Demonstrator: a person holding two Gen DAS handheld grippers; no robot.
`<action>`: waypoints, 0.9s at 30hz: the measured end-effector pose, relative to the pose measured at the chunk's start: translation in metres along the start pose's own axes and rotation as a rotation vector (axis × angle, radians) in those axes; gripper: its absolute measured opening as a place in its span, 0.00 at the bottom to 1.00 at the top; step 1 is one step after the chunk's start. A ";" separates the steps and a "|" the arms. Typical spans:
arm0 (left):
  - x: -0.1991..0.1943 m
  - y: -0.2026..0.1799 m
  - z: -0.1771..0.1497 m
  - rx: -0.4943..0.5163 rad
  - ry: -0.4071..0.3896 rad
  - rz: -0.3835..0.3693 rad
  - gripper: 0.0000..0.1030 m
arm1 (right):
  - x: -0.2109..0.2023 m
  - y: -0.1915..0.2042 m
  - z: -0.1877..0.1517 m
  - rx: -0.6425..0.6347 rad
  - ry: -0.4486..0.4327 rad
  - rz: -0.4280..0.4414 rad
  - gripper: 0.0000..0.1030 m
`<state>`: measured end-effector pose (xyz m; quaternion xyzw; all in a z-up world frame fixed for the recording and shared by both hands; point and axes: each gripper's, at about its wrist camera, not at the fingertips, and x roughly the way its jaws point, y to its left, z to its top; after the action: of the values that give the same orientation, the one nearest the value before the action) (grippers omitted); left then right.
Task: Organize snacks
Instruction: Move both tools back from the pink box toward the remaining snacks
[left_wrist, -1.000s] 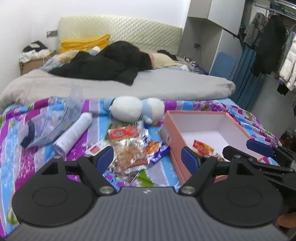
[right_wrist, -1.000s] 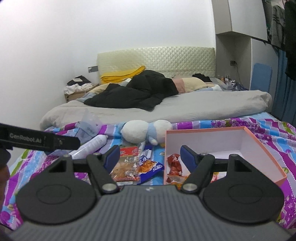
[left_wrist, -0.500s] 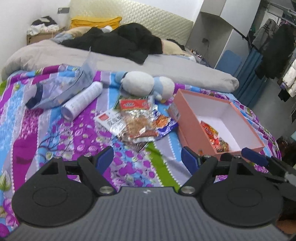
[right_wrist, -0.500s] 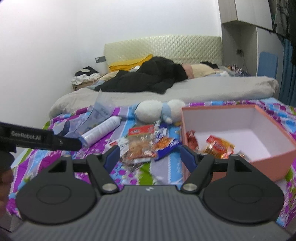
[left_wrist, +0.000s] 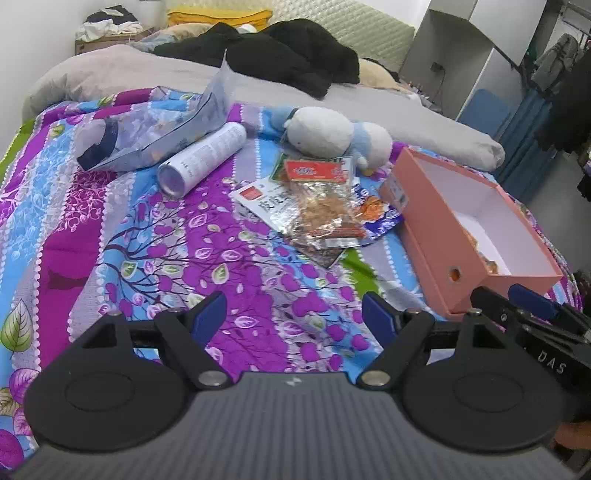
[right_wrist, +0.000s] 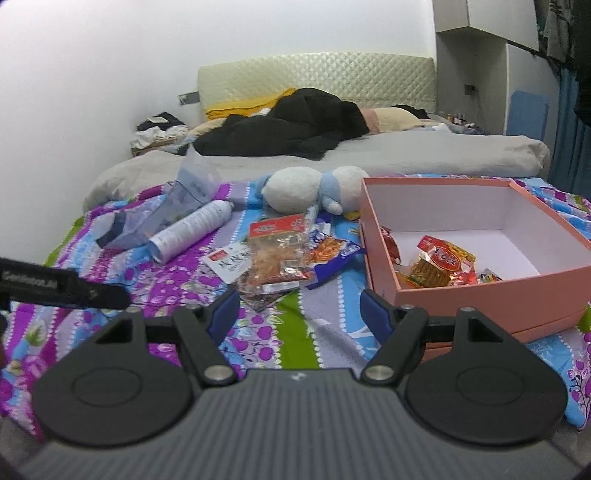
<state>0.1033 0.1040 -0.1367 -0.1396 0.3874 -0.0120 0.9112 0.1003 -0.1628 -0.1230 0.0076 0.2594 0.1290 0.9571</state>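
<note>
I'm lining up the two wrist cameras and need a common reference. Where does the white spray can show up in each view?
Left wrist: the white spray can lies upper left of centre, its base end toward the camera.
Right wrist: it lies left of centre, slanting up to the right.
Shared landmark: the plush toy, lying just right of the can in both.

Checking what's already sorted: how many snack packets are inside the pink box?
3 visible: one red packet against the left wall, one large red-and-yellow packet in the middle, one small wrapper near the front wall; others may hide beneath.
</note>
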 end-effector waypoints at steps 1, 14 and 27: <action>0.003 0.003 0.001 -0.001 0.002 0.001 0.81 | 0.004 0.000 0.000 0.001 0.005 -0.001 0.71; 0.051 0.019 0.016 -0.026 0.006 0.066 0.81 | 0.053 0.018 0.003 -0.156 0.023 -0.067 0.71; 0.103 0.053 0.047 -0.120 -0.066 -0.005 0.81 | 0.133 0.041 0.011 -0.267 -0.021 -0.010 0.71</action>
<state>0.2044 0.1528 -0.1923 -0.1954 0.3568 0.0138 0.9134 0.2062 -0.0897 -0.1757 -0.1197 0.2300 0.1576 0.9528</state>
